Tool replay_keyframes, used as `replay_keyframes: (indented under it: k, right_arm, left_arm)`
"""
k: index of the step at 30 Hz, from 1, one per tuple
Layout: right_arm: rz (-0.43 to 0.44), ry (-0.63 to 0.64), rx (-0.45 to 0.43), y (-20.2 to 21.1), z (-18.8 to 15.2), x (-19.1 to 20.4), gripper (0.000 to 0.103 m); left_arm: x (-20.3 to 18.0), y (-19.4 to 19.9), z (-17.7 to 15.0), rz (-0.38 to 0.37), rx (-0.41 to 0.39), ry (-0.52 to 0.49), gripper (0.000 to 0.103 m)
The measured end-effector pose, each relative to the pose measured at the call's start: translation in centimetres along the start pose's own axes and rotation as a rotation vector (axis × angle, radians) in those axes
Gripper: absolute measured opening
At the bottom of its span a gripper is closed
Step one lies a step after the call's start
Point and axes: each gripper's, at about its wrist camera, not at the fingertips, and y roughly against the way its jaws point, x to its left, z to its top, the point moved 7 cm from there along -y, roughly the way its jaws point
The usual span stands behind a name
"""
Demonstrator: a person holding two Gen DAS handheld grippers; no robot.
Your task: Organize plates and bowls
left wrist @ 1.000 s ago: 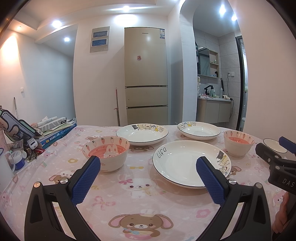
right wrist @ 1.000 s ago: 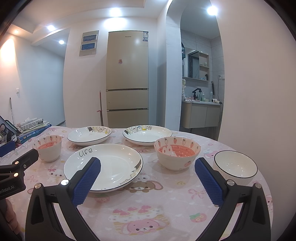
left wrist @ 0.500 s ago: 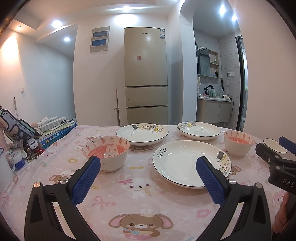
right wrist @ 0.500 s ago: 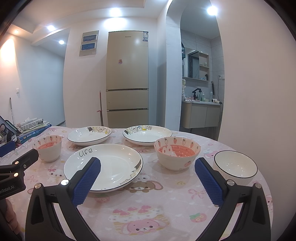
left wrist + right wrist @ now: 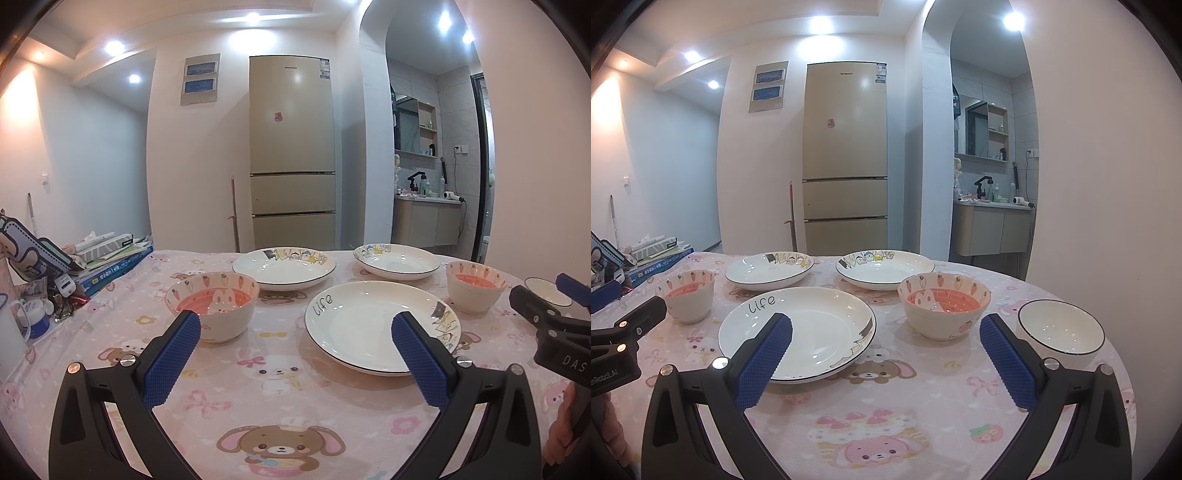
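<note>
Plates and bowls lie spread over the table, which wears a pink cartoon-bear cloth. In the left wrist view the large white "life" plate with a thin black rim lies ahead and to the right, partly behind the right blue finger pad; a carrot-patterned bowl with a coral inside stands to the left of it, just beyond the left pad. Behind them sit two white deep plates with cartoon figures on the rim, one in the middle and one further right. A smaller carrot-patterned bowl stands right of the big plate, and a small white black-rimmed bowl peeps out behind the right gripper. The left gripper hovers above the cloth, its fingers spread wide and holding nothing. A stack of books and boxes rests at the table's left edge, and a tall beige fridge stands against the far wall. In the right wrist view the "life" plate lies left of centre and the strawberry-patterned bowl sits between the pads, well ahead; the white black-rimmed bowl is just right of it. The right gripper has its fingers wide apart and empty.
</note>
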Motion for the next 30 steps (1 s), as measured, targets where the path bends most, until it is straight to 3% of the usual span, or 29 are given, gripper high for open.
replay_keyframes:
  k: [2,7,12,16,18,21,26,30]
  right_arm:
    - [-0.001,-0.015,-0.003,0.3,0.0,-0.3,0.103]
    - [0.035,-0.021,-0.021,1.3,0.2,-0.5,0.103]
    - [0.001,0.001,-0.122,4.1,3.3,-1.0,0.103]
    - [0.021,0.011,-0.205,5.9,6.6,-1.0,0.103]
    - [0.027,0.024,-0.226,6.1,7.9,-0.9,0.103]
    - [-0.015,0.038,-0.248,5.5,9.6,-0.8,0.103]
    - [0.004,0.029,-0.276,4.2,12.5,-0.6,0.103]
    - [-0.007,0.003,-0.386,3.7,14.9,-0.6,0.103]
  left_arm:
    - [-0.3,0.4,-0.1,-0.037,0.004,-0.01,0.103]
    - [-1.3,2.3,2.0,0.099,-0.081,-0.188,0.103]
    - [-0.1,3.4,4.3,-0.024,-0.061,-0.04,0.103]
    - [0.2,4.8,6.9,0.023,-0.129,-0.051,0.103]
    - [0.1,5.3,8.3,0.012,-0.144,-0.051,0.103]
    - [0.5,5.8,10.3,0.013,-0.189,0.002,0.103]
    - [0.5,4.9,13.0,-0.019,-0.232,0.014,0.103]
    - [0.5,3.2,14.2,-0.007,-0.259,0.031,0.103]
